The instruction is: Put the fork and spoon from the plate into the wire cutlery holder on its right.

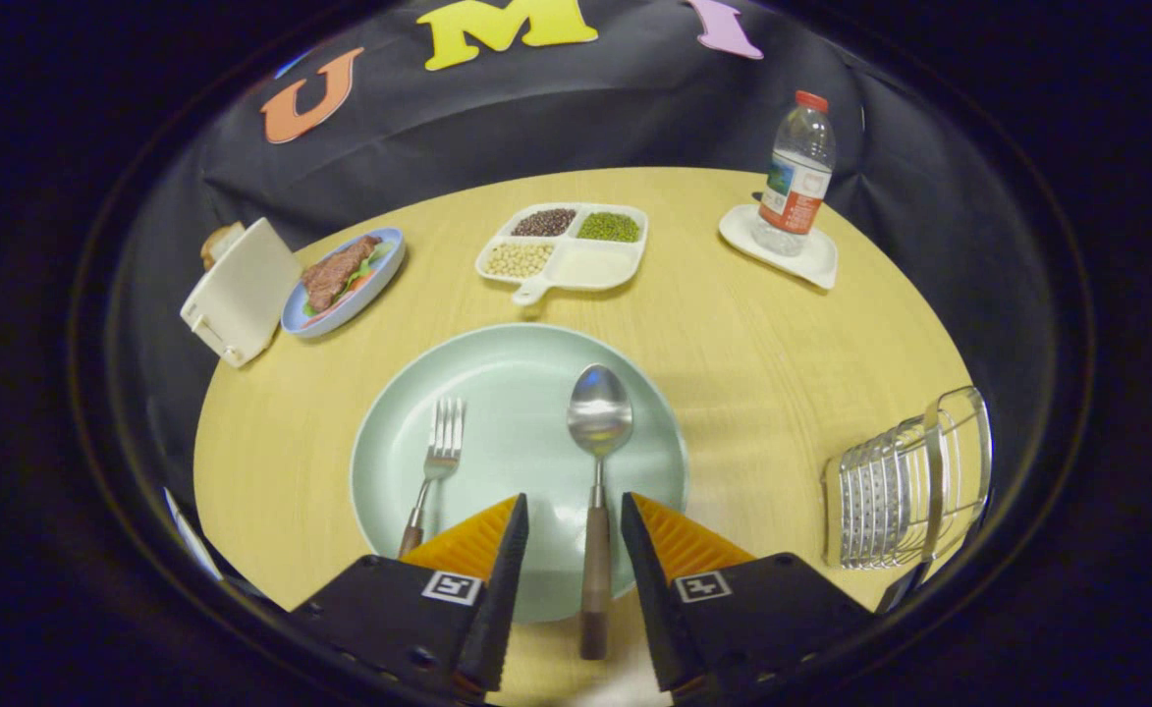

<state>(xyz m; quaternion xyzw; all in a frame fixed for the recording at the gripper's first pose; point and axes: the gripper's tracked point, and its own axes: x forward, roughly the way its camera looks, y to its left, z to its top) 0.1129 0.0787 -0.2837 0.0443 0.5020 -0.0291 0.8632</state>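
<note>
A pale green plate [497, 393] lies on the round wooden table just ahead of my fingers. On it rests a metal spoon [598, 432] with a brown wooden handle that runs back between my two fingers and past the plate's near rim. Left of the spoon lies a fork [438, 457], its brown handle partly hidden behind my left finger. My gripper [574, 525] is open, one finger on each side of the spoon's handle, with a gap to both. The wire cutlery holder [905, 486] stands to the right of the plate near the table's edge.
Beyond the plate sit a white divided tray [576, 265] of beans and grains, a blue dish [374, 285] with meat and salad, and a white box [237, 290] to its left. A water bottle [796, 172] stands on a white square coaster at the far right.
</note>
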